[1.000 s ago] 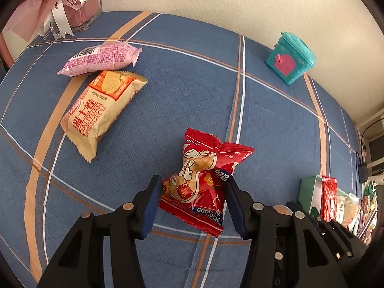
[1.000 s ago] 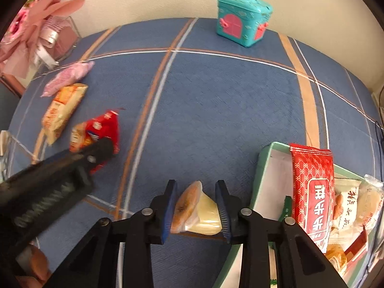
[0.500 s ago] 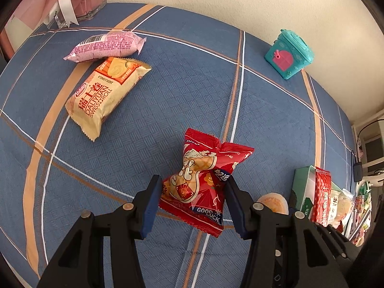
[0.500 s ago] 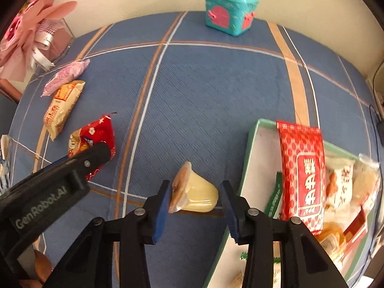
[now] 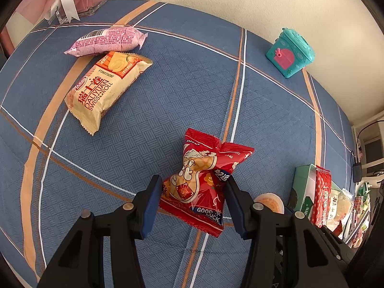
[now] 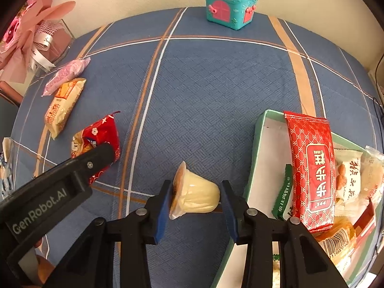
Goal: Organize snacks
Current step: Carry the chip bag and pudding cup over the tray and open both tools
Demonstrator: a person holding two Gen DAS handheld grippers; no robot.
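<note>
Left wrist view: the left gripper (image 5: 192, 198) is clamped on a red peanut snack packet (image 5: 201, 182) above the blue plaid cloth (image 5: 168, 96).

Right wrist view: the right gripper (image 6: 195, 200) pinches a yellow jelly cup (image 6: 195, 198) lying sideways, just beside the green snack box (image 6: 258, 134).

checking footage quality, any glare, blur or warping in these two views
Left wrist view: sharp, fisheye bends the tablecloth stripes, dark corners, slight sheen on the red snack bag. Right wrist view: equally sharp and warped, soft daylight, faint shadow under the jelly cup, green box evenly lit.
</note>
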